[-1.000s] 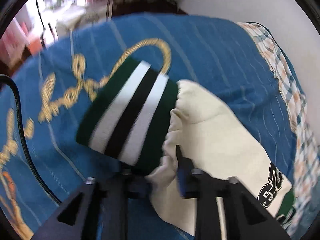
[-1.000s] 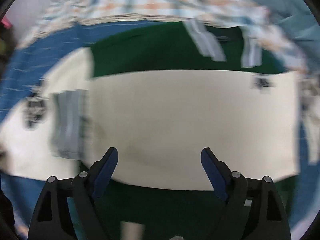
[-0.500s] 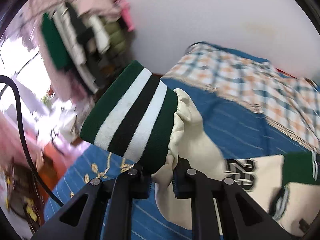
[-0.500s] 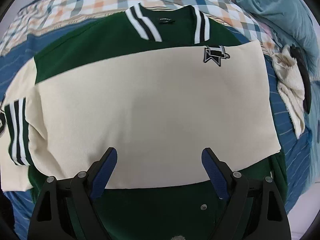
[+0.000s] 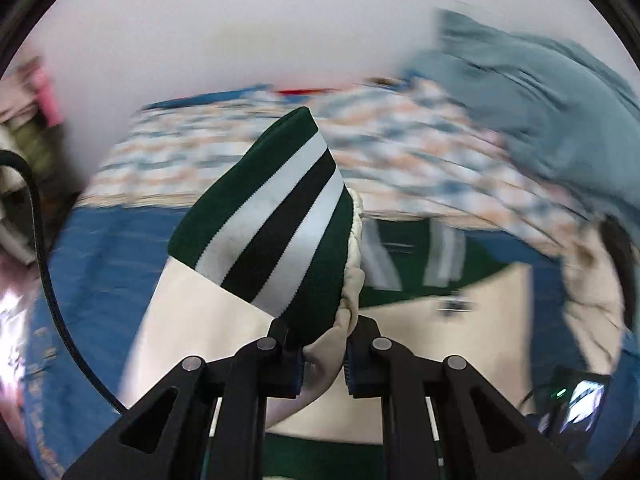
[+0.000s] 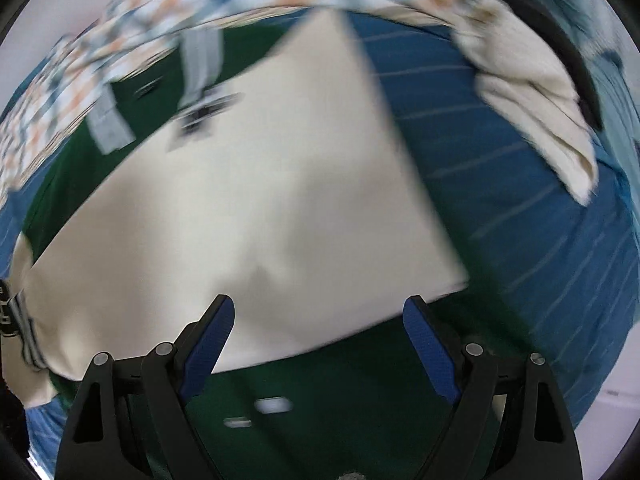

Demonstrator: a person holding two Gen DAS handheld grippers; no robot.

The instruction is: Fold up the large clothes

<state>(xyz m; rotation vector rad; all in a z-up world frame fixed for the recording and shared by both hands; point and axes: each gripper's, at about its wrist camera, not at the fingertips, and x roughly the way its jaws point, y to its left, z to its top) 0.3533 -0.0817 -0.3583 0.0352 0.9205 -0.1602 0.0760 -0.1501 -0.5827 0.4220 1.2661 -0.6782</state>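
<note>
Swinging inward now, the left gripper — clamped on the sleeve cuff — carries it over the jacket on the bed; the right gripper hovers wide, so the sleeve fold nears completion.

A bed covered with a blue, thin-striped sheet carries everything. A large cream and dark green sweater lies spread flat on the sheet, its striped collar toward a blurred orange, blue and white checked blanket along the bed's far edge. Beside the sweater's right edge lies a crumpled cream fleece garment, next to a rumpled grey-blue quilt.
</note>
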